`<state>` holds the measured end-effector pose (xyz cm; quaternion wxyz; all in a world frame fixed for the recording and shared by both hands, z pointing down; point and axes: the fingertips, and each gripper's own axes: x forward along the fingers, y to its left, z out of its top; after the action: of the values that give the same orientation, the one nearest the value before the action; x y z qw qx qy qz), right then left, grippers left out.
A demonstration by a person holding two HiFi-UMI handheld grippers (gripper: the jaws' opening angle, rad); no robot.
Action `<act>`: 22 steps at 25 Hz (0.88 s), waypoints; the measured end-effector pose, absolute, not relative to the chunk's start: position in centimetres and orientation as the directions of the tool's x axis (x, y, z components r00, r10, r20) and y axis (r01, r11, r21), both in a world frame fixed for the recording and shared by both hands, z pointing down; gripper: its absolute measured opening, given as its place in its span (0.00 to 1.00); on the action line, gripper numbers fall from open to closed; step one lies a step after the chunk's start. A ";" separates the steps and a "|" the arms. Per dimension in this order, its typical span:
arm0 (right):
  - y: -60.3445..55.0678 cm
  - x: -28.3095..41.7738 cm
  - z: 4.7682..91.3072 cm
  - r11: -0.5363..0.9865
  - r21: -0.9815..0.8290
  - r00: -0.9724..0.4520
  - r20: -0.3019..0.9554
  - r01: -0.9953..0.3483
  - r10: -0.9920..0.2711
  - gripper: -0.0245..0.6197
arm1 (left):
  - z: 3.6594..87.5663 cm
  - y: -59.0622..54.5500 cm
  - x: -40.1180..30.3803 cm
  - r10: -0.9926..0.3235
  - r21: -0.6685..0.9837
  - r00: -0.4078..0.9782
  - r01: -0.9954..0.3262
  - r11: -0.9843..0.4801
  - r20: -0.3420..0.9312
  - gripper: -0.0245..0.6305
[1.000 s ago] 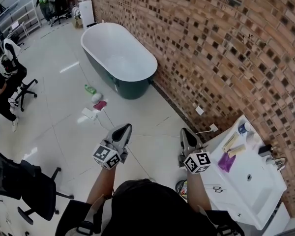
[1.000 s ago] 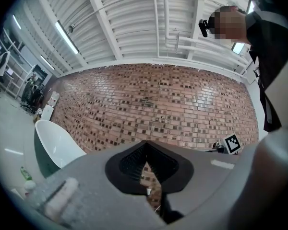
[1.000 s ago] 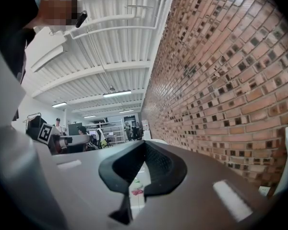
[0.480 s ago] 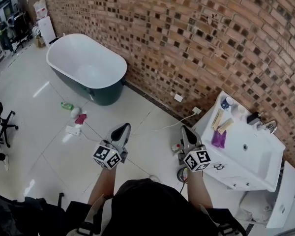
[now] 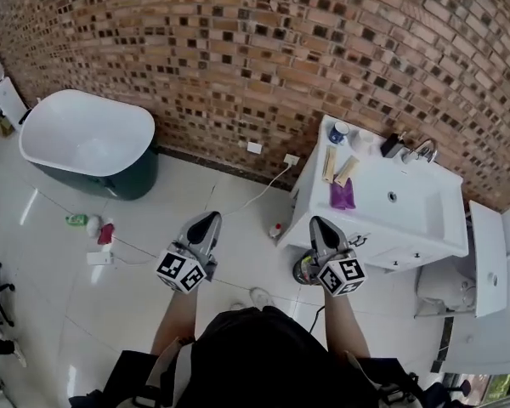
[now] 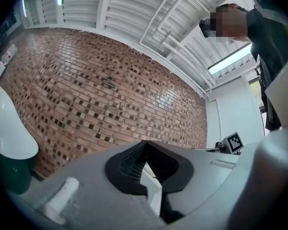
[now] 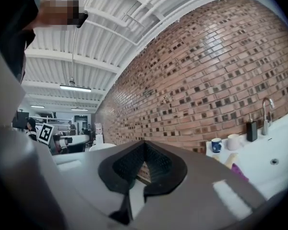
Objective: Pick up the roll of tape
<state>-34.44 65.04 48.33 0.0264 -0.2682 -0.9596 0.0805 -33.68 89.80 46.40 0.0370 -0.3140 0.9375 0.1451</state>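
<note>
Both left gripper (image 5: 207, 220) and right gripper (image 5: 318, 226) were pressed together, empty, beside the washbasin (image 5: 425, 221). I recognised no roll of tape; the whole pick was left.

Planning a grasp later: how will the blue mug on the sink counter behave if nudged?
The blue mug looks rigid and glazed, so probably slippery. It stands near a corner of the counter, so a push might send it off; likely breakable.

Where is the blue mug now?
Head view, right side: the blue mug stands at the far left corner of the white sink counter, by the brick wall.
</note>
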 end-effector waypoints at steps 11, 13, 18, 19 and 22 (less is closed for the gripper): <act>58.3 -31.0 48.4 0.906 -0.161 -0.917 0.011 0.393 0.399 0.05 | 46.5 83.1 -34.1 -0.687 0.239 -0.709 -0.702 0.670 -0.157 0.04; 56.9 -30.7 48.1 0.909 -0.161 -0.922 -0.001 0.383 0.388 0.05 | 46.2 81.9 -34.4 -0.691 0.239 -0.705 -0.707 0.666 -0.159 0.04; 52.0 -30.2 46.7 0.927 -0.153 -0.939 -0.026 0.341 0.342 0.05 | 44.7 76.7 -34.9 -0.734 0.218 -0.656 -0.753 0.620 -0.176 0.04; 50.9 -30.1 46.6 0.932 -0.153 -0.944 -0.027 0.329 0.329 0.05 | 44.6 75.5 -34.9 -0.746 0.215 -0.642 -0.765 0.607 -0.179 0.04; 48.1 -29.4 46.6 0.941 -0.158 -0.954 -0.025 0.299 0.298 0.05 | 44.6 72.2 -34.8 -0.772 0.219 -0.612 -0.788 0.576 -0.172 0.04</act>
<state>-29.44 48.07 46.55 -0.0006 -0.1514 -0.9852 0.0801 -34.82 72.16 44.55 0.0289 -0.4396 0.8871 0.1376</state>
